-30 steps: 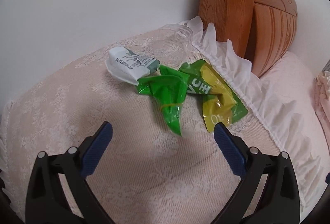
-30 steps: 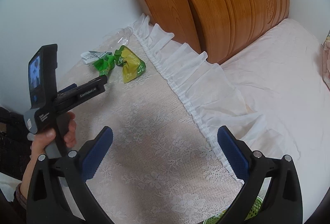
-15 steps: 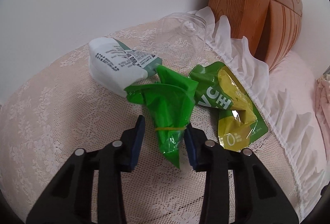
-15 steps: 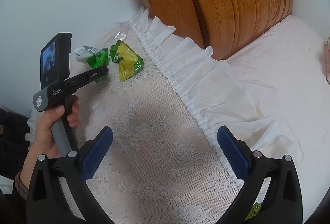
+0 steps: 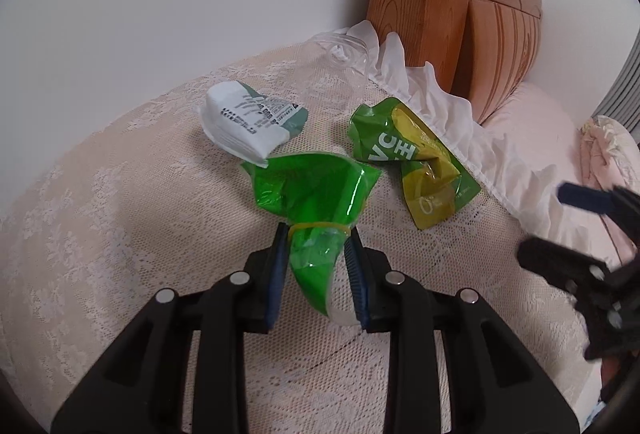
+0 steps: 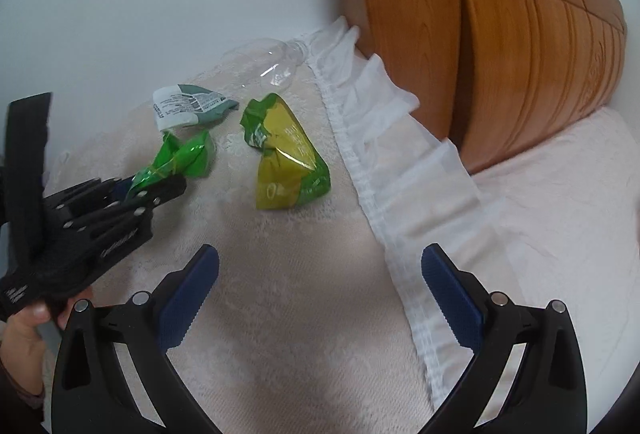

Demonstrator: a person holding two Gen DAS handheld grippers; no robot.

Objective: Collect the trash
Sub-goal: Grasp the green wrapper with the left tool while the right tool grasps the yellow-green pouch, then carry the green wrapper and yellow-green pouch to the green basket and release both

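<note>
The left gripper (image 5: 316, 254) is pinching the narrow tail of the green bag (image 5: 316, 190), its blue pads pressing either side just below the yellow rubber band; the jaws have just been closing onto it. The bag's flared upper part is fanning out beyond the fingertips, on the lace cover (image 5: 120, 218). Just to the far left of the bag, the white and grey wrapper (image 5: 250, 122) is lying, its near corner touching the green plastic. To the right, apart from the bag, the yellow-green pouch (image 5: 416, 170) is resting crumpled beside the white ruffle (image 5: 452, 114). A clear plastic bottle (image 5: 344, 62) is lying farther back. The right gripper (image 6: 320, 294) is hovering with jaws wide and nothing between them, nearer than the pouch (image 6: 290, 158).
</note>
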